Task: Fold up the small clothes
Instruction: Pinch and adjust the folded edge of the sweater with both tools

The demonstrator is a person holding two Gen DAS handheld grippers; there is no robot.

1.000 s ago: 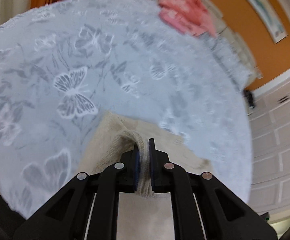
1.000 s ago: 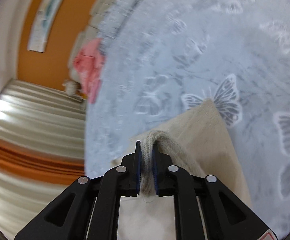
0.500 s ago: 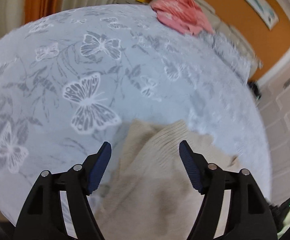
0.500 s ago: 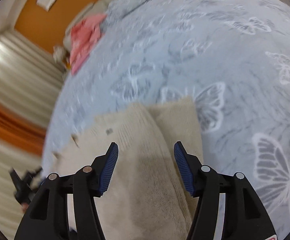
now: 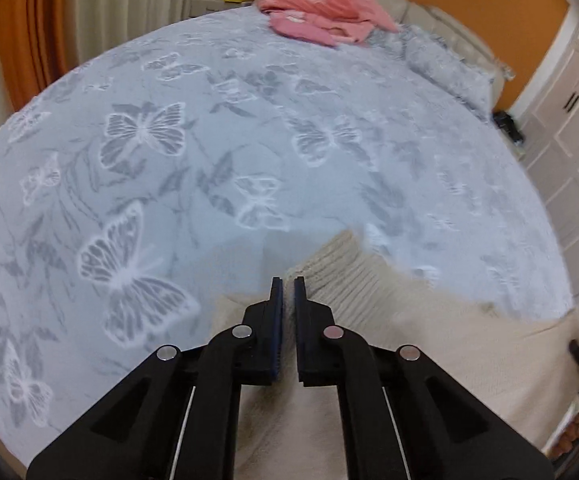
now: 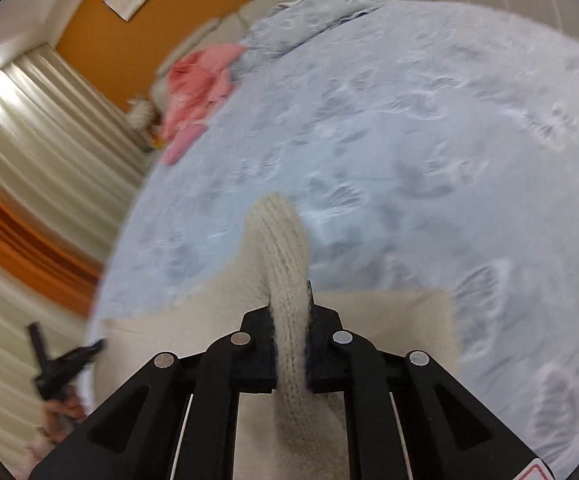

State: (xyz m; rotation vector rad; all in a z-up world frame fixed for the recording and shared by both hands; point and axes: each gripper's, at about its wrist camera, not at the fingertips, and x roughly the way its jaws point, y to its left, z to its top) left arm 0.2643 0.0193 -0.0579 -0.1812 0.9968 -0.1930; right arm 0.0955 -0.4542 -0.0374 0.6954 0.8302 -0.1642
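The cream knit sweater (image 5: 429, 344) is spread flat on the butterfly bedspread (image 5: 249, 140), right under both grippers. Its ribbed cuff (image 6: 285, 280) runs straight ahead out of the right gripper (image 6: 290, 312), which is pinched tight on it. The left gripper (image 5: 288, 284) has its fingers nearly together with nothing between them, hovering just beside the ribbed edge, so the right one's doing the work.

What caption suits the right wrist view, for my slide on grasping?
Right gripper clamps a ribbed fold of the cream knit garment above the butterfly bedspread.
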